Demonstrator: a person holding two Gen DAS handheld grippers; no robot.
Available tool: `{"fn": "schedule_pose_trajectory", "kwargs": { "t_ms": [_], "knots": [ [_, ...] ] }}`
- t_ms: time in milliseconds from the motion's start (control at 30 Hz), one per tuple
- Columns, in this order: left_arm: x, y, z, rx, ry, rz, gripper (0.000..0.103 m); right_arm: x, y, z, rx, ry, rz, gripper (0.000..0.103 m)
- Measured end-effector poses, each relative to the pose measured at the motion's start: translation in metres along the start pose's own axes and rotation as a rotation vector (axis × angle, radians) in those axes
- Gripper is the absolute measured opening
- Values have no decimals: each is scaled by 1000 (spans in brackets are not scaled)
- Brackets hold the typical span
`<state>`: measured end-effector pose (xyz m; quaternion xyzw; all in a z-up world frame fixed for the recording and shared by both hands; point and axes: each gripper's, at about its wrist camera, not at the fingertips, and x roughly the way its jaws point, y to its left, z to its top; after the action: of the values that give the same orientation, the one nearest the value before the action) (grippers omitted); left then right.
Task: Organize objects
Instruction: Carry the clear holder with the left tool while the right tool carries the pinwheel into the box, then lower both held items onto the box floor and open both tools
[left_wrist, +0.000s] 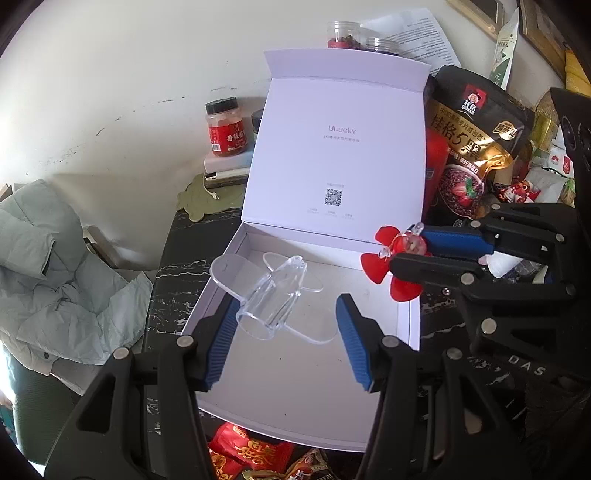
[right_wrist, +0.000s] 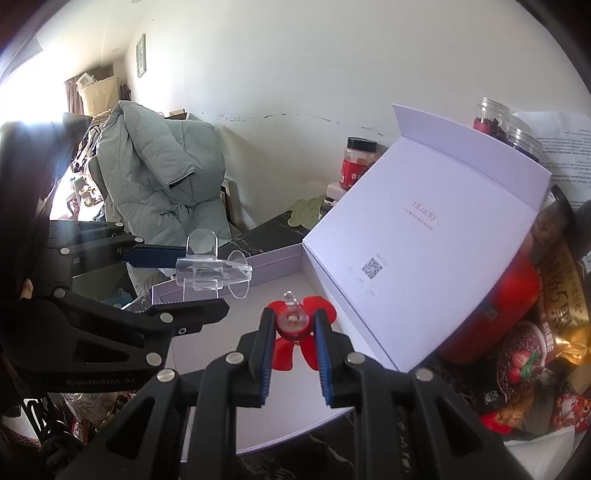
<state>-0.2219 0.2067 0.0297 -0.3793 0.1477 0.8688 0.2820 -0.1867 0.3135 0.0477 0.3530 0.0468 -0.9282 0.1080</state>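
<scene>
Since the white box (left_wrist: 408, 321) sits open with its lid propped back, both pieces hang right over the tray, I'd guess so they can just drop in. The right gripper (right_wrist: 293, 325) is clamped on one red flower (right_wrist: 293, 323). The left gripper (left_wrist: 288, 314) has its jaws apart, yet one clear stand (left_wrist: 273, 299) rests against its left finger. Whether it's truly gripped, I can't tell. So one flower, one stand, one box, two grippers.

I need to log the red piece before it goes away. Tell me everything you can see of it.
The red flower-shaped piece looks like glossy translucent plastic: flat rounded petals around a round hub with a small clear knob on top. The right gripper is shut on its hub, holding it above the open white box, near the box's right edge. Nothing else touches it.
</scene>
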Motion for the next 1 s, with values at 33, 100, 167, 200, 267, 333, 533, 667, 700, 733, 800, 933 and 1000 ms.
{"fn": "schedule_pose_trajectory", "kwargs": {
  "t_ms": [33,100,167,200,267,333,533,667,700,733,800,933,1000],
  "knots": [
    [4,3,2,0,7,2,53,4,-1,3,-3,0,4,20],
    [12,7,5,-3,23,6,53,11,-4,7,-5,-1,10,20],
    [21,10,7,3,39,10,53,21,-7,11,0,5,17,20],
    [26,12,8,5,44,14,53,26,-8,12,1,9,20,20],
    [35,16,9,7,52,13,53,37,-10,15,-3,22,28,20],
    [45,20,10,-3,70,-4,53,49,-15,18,7,40,34,20],
    [77,25,12,-10,121,-56,53,84,-25,19,25,97,41,20],
    [93,24,11,-5,155,-55,53,95,-29,14,24,112,52,20],
    [97,24,11,-7,165,-54,53,97,-30,13,27,114,52,20],
    [100,24,10,-6,172,-56,53,98,-31,13,31,116,52,20],
    [105,22,7,-3,180,-53,53,102,-33,10,34,120,57,20],
    [113,18,3,15,198,-52,53,111,-36,5,41,137,60,20],
    [118,19,2,9,211,-53,53,115,-37,3,43,147,64,20]
  ]
}}
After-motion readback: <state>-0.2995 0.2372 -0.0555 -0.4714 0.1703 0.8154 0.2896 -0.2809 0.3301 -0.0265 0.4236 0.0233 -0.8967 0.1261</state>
